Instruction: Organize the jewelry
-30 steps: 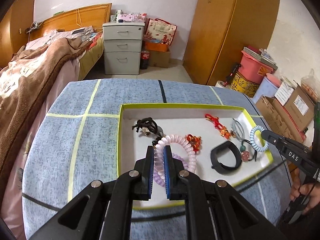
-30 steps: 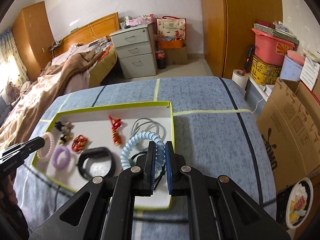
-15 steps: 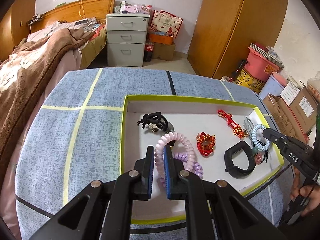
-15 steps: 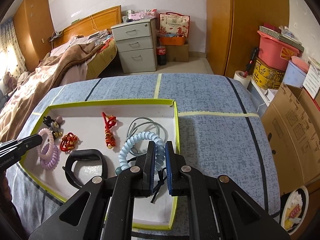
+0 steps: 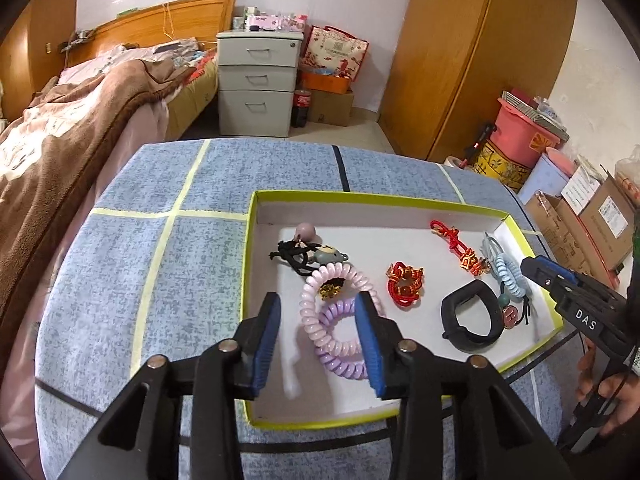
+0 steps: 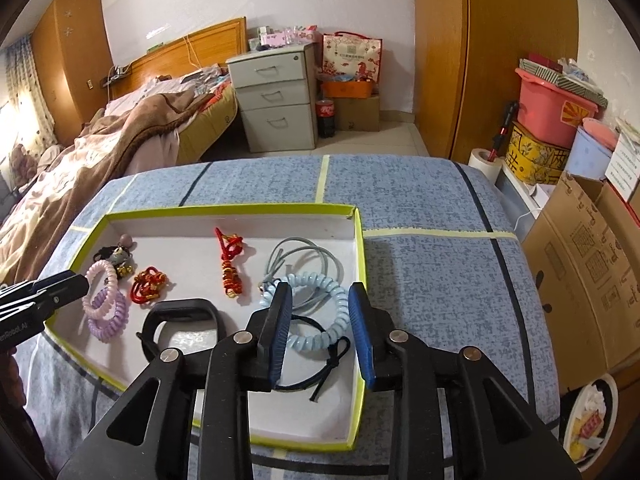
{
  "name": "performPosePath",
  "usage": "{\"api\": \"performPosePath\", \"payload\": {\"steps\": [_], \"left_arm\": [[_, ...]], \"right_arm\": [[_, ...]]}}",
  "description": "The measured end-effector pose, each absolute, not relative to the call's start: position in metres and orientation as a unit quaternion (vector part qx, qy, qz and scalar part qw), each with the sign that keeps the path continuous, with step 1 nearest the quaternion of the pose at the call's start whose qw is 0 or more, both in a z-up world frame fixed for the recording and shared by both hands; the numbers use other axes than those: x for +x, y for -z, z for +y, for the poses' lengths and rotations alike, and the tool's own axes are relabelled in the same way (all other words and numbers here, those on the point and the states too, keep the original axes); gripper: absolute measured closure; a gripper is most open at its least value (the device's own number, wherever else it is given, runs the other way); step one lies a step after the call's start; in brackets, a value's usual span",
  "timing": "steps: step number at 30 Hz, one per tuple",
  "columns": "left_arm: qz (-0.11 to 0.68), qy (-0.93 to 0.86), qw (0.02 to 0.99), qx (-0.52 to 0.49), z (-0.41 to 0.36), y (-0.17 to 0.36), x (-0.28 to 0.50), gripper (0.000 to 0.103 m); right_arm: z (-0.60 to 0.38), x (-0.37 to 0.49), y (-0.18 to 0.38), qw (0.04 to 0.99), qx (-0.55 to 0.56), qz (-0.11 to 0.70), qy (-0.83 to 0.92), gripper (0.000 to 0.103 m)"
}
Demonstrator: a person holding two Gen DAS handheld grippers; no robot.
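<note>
A white tray with a lime-green rim (image 5: 372,199) (image 6: 228,211) lies on the blue cloth table. My left gripper (image 5: 318,312) is open above the tray's near left; a pink coil band (image 5: 320,280) and a purple coil band (image 5: 340,356) lie between its jaws. My right gripper (image 6: 320,312) is open over the tray's right side, with a light-blue coil band (image 6: 320,284) lying between its jaws. The tray also holds a black wristband (image 5: 468,320), red knotted charms (image 5: 404,284), a black hair tie with a figure (image 5: 312,254), grey loops (image 6: 304,256) and a black cord (image 6: 328,364).
The table edge drops off near both grippers. A bed with a brown blanket (image 5: 72,128) stands to the left, a grey drawer unit (image 5: 256,84) behind, cardboard boxes (image 6: 580,260) and a pink bin (image 6: 556,108) to the right.
Both grippers opened. The left one let go of the pink coil band, the right one let go of the light-blue coil band; both bands now lie in the tray.
</note>
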State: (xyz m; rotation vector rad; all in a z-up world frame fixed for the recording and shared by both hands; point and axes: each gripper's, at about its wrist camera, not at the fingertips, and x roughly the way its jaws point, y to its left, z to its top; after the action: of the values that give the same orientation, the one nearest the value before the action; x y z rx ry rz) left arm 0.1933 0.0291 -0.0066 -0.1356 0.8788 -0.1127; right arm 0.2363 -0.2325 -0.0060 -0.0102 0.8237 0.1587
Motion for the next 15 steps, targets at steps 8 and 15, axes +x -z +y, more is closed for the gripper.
{"api": "performPosePath", "payload": {"steps": [8, 15], "left_arm": [[0.408, 0.032, 0.911, -0.043, 0.020, -0.003, 0.170, 0.053], [0.388, 0.013, 0.921, -0.020, 0.007, -0.010, 0.131, 0.050]], "right_arm": [[-0.226, 0.211, -0.003, 0.920, 0.001, 0.383, -0.088, 0.072], [-0.217, 0.172, -0.015, 0.927, 0.011, 0.361, -0.103, 0.058]]}}
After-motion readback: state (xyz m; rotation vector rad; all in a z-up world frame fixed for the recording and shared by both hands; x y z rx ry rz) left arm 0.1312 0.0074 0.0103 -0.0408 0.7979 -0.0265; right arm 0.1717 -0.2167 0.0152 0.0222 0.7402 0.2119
